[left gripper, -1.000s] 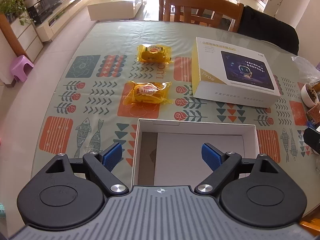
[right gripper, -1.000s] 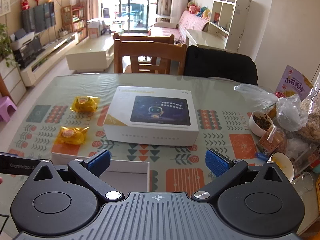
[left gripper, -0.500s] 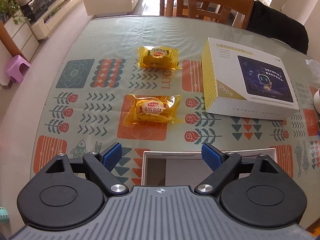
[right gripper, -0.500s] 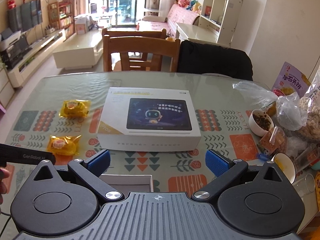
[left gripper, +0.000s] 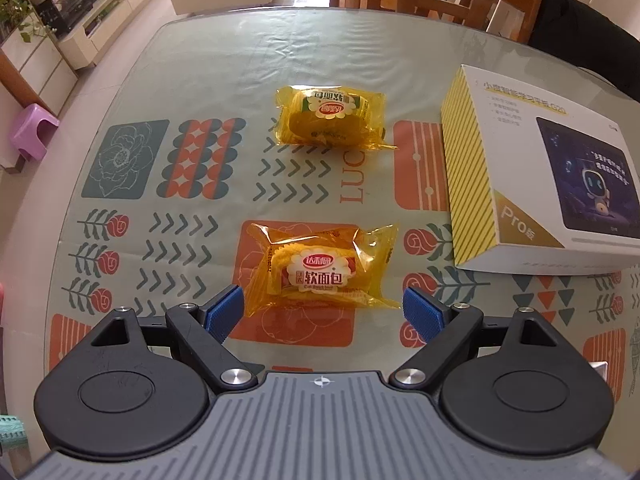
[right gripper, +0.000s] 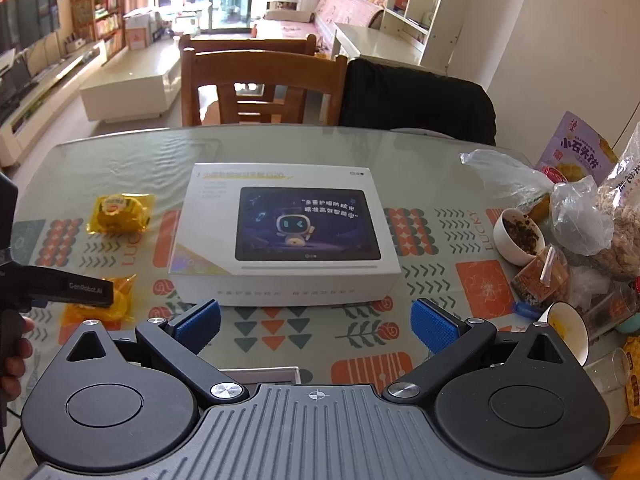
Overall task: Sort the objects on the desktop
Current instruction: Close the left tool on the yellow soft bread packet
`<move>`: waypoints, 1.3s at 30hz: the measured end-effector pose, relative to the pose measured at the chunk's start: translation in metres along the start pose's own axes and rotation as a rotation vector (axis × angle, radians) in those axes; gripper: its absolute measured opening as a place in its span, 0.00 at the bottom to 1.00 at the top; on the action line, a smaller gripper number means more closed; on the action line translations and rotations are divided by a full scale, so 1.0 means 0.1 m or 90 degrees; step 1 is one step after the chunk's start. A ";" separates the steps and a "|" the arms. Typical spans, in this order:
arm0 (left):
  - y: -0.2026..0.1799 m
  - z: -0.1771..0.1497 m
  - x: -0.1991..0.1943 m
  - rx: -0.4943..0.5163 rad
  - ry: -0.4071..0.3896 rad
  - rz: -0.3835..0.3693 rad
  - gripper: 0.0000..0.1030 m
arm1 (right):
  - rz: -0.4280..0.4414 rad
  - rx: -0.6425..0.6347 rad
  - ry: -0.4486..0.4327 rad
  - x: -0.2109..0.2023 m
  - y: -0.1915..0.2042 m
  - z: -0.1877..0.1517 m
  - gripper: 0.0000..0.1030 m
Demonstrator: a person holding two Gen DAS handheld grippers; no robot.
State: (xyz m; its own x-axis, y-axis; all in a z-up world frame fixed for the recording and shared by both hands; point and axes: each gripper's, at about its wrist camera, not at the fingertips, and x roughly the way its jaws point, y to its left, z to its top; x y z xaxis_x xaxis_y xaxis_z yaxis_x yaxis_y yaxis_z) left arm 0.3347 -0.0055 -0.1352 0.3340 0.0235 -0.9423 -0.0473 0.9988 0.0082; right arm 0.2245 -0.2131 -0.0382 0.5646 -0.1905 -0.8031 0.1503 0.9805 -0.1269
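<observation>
Two yellow-wrapped bread packets lie on the patterned table. The near packet (left gripper: 320,270) sits just ahead of my open left gripper (left gripper: 323,314), between the lines of its blue pads. The far packet (left gripper: 330,120) lies beyond it. A white tablet box (left gripper: 536,184) stands to the right. In the right wrist view my right gripper (right gripper: 316,326) is open and empty, just short of the tablet box (right gripper: 288,232). The far packet (right gripper: 120,212) and the near packet (right gripper: 100,304) show at left, the near one partly hidden by the left gripper's body. A sliver of an open white box (right gripper: 260,374) shows under the right gripper.
Bowls (right gripper: 518,236), plastic bags (right gripper: 580,216) and snack packs crowd the table's right edge. Wooden chairs (right gripper: 260,84) and a black chair (right gripper: 416,104) stand at the far side. A person's hand (right gripper: 14,356) shows at left. The table's left edge (left gripper: 80,152) drops to the floor.
My left gripper moved forward past the open white box to the near bread packet. The right gripper moved forward toward the tablet box. Both stayed open.
</observation>
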 end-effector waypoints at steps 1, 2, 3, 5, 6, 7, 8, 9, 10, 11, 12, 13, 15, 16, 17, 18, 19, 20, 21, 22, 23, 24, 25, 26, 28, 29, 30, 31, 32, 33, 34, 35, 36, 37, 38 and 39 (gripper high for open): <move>0.01 0.02 0.05 -0.001 0.003 0.003 1.00 | -0.001 -0.001 0.003 0.02 0.01 0.01 1.00; 0.02 0.04 0.09 -0.002 0.006 0.006 1.00 | -0.002 -0.002 0.006 0.05 0.02 0.02 1.00; 0.02 0.06 0.13 -0.003 0.009 0.008 1.00 | -0.003 -0.002 0.008 0.07 0.03 0.04 1.00; 0.04 0.08 0.21 -0.005 0.015 0.010 1.00 | -0.005 -0.005 0.014 0.11 0.05 0.05 1.00; 0.05 0.09 0.25 -0.006 0.017 0.010 1.00 | -0.005 -0.007 0.018 0.13 0.07 0.06 1.00; 0.06 0.10 0.28 -0.006 0.019 0.010 1.00 | -0.005 -0.009 0.021 0.15 0.08 0.06 1.00; 0.06 0.11 0.31 -0.006 0.021 0.010 1.00 | -0.005 -0.011 0.024 0.17 0.10 0.06 1.00; 0.07 0.11 0.34 -0.006 0.022 0.010 1.00 | -0.005 -0.013 0.028 0.19 0.11 0.06 1.00; 0.08 0.12 0.37 -0.006 0.024 0.010 1.00 | -0.004 -0.014 0.030 0.20 0.12 0.06 1.00; 0.08 0.12 0.41 -0.006 0.026 0.009 1.00 | -0.003 -0.016 0.031 0.21 0.14 0.06 1.00; 0.09 0.13 0.43 -0.007 0.027 0.008 1.00 | -0.003 -0.017 0.032 0.22 0.15 0.07 1.00; 0.09 0.14 0.44 -0.008 0.027 0.006 1.00 | -0.003 -0.019 0.034 0.23 0.16 0.07 1.00; 0.06 0.18 0.45 -0.008 0.030 0.001 1.00 | -0.002 -0.020 0.036 0.26 0.19 0.08 1.00; 0.05 0.18 0.46 -0.007 0.031 -0.001 1.00 | -0.002 -0.022 0.037 0.26 0.20 0.09 1.00; 0.05 0.19 0.47 -0.008 0.032 -0.001 1.00 | -0.002 -0.023 0.037 0.27 0.21 0.09 1.00; 0.05 0.19 0.48 -0.009 0.034 -0.001 1.00 | -0.002 -0.024 0.037 0.27 0.22 0.09 1.00; 0.05 0.19 0.49 -0.009 0.035 -0.002 1.00 | -0.001 -0.024 0.037 0.27 0.22 0.10 1.00; 0.04 0.20 0.50 -0.010 0.036 -0.002 1.00 | 0.000 -0.025 0.037 0.28 0.23 0.10 1.00; 0.04 0.20 0.51 -0.011 0.038 -0.002 1.00 | 0.001 -0.025 0.037 0.29 0.23 0.11 1.00; 0.04 0.20 0.52 -0.012 0.039 -0.003 1.00 | 0.001 -0.025 0.038 0.29 0.24 0.11 1.00; 0.03 0.20 0.53 -0.012 0.040 -0.003 1.00 | 0.001 -0.026 0.038 0.29 0.24 0.11 1.00; 0.03 0.21 0.54 -0.014 0.042 -0.001 1.00 | 0.002 -0.026 0.039 0.29 0.24 0.10 1.00; 0.02 0.20 0.56 -0.016 0.046 0.004 1.00 | 0.002 -0.026 0.039 0.29 0.24 0.10 1.00; 0.02 0.20 0.58 -0.018 0.049 0.007 1.00 | 0.002 -0.027 0.039 0.29 0.24 0.10 1.00; 0.01 0.18 0.61 -0.019 0.055 0.011 1.00 | 0.002 -0.027 0.040 0.29 0.25 0.10 1.00; 0.01 0.17 0.63 -0.020 0.054 0.013 1.00 | 0.002 -0.027 0.040 0.29 0.25 0.10 1.00; 0.01 0.17 0.64 -0.019 0.053 0.014 1.00 | 0.001 -0.027 0.040 0.28 0.25 0.11 1.00; 0.00 0.17 0.64 -0.019 0.053 0.015 1.00 | 0.001 -0.027 0.039 0.28 0.24 0.11 1.00; 0.00 0.17 0.65 -0.018 0.052 0.015 1.00 | 0.000 -0.027 0.039 0.28 0.24 0.11 1.00; -0.01 0.17 0.66 -0.018 0.052 0.016 1.00 | 0.000 -0.027 0.039 0.27 0.24 0.11 1.00; -0.01 0.16 0.67 -0.018 0.050 0.016 1.00 | 0.000 -0.027 0.039 0.27 0.24 0.11 1.00; -0.02 0.16 0.67 -0.018 0.048 0.018 1.00 | -0.001 -0.026 0.038 0.27 0.24 0.09 1.00; -0.02 0.15 0.67 -0.019 0.045 0.019 1.00 | -0.001 -0.026 0.038 0.27 0.24 0.09 1.00; -0.03 0.14 0.67 -0.020 0.041 0.020 1.00 | -0.001 -0.026 0.038 0.27 0.24 0.09 1.00; -0.03 0.13 0.66 -0.020 0.038 0.020 1.00 | -0.002 -0.025 0.038 0.27 0.24 0.08 1.00; -0.03 0.12 0.66 -0.020 0.034 0.021 1.00 | -0.002 -0.025 0.039 0.26 0.24 0.08 1.00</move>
State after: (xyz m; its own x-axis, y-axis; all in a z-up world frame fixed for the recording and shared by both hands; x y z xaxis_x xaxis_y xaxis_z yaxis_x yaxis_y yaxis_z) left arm 0.3682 -0.0069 -0.1935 0.2809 0.0525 -0.9583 -0.0867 0.9958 0.0292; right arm 0.2495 -0.1952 -0.0578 0.5139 -0.1910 -0.8363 0.1191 0.9813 -0.1509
